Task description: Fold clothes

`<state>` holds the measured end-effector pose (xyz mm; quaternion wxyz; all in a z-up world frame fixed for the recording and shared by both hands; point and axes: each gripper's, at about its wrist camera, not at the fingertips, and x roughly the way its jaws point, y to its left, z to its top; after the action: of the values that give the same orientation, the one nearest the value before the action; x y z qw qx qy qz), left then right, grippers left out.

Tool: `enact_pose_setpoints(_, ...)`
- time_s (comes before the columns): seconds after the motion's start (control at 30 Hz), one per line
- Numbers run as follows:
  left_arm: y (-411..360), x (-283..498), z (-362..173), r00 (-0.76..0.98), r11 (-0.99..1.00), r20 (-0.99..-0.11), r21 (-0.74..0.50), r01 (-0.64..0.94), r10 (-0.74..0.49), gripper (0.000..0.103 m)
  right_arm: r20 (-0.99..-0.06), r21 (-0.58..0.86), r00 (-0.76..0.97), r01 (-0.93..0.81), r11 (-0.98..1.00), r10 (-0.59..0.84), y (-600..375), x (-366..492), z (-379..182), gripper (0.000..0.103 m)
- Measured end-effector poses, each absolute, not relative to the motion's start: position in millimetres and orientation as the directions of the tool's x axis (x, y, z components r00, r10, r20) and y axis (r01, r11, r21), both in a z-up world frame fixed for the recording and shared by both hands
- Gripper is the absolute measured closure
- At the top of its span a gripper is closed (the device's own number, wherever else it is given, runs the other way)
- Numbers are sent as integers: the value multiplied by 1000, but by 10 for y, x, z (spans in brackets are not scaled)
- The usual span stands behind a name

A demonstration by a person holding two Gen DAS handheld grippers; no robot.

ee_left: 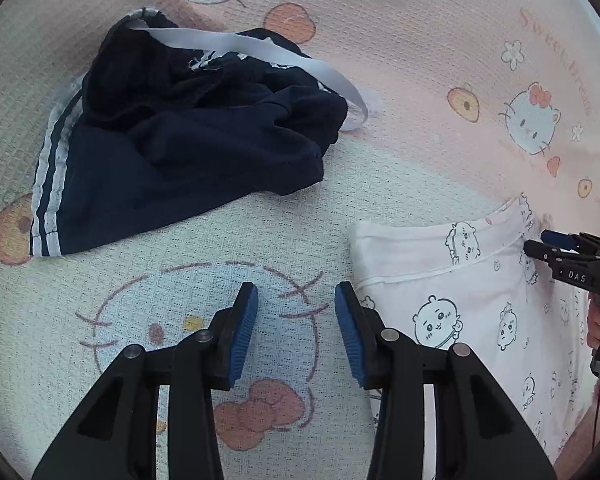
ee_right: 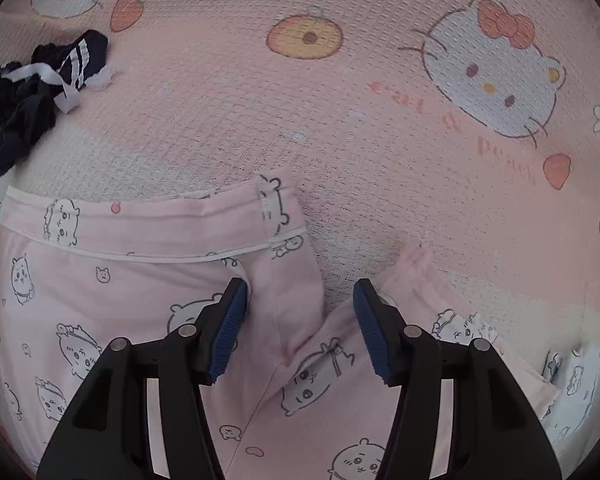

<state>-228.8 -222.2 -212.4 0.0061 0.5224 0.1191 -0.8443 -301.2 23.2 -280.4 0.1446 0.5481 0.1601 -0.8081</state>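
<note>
Blue-padded left tongs [ee_left: 296, 320] are held parted over bare bedsheet [ee_left: 400, 40], a pale waffle-weave cloth printed with cartoon cats and fruit; nothing is gripped between them. Just beside them, on the far side from the crumpled navy shorts with white side stripes [ee_left: 188, 140], lies the pink cotton pyjama garment printed with small cartoon animals [ee_left: 460, 292], its piped waistband edge nearest. Its length is seen to run back toward the person. Right tongs [ee_right: 300, 320] are poised parted over this garment at the opposite end of the waistband, with cloth beneath them but not pinched. By that judgement, the right hand is nearer the grasp.
</note>
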Motion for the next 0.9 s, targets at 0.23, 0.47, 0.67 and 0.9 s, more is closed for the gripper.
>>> enact_pose_setpoints(0.23, -1858, -2405, -2182, -431, -969, -874, -248, 2, 223, 61, -919, -145, -392, 444, -884, -46, 151, -3044, -2695, 54)
enact_pose_setpoints(0.47, -1616, -2517, -2247, -436, -961, -861, -272, -40, 262, 61, -911, -203, -412, 437, -876, 6, 188, -3080, -2812, 53)
enact_pose_setpoints(0.67, -1589, -2629, -2284, -424, -938, -845, -346, -28, 324, 87, -921, -198, -389, 447, -872, 10, 235, -3131, -2865, 50)
enact_pose_setpoints(0.9, -1698, -2478, -2110, -442, -964, -867, -265, 15, 231, 96, -928, -189, -372, 444, -876, 12, 277, -3146, -2882, 49)
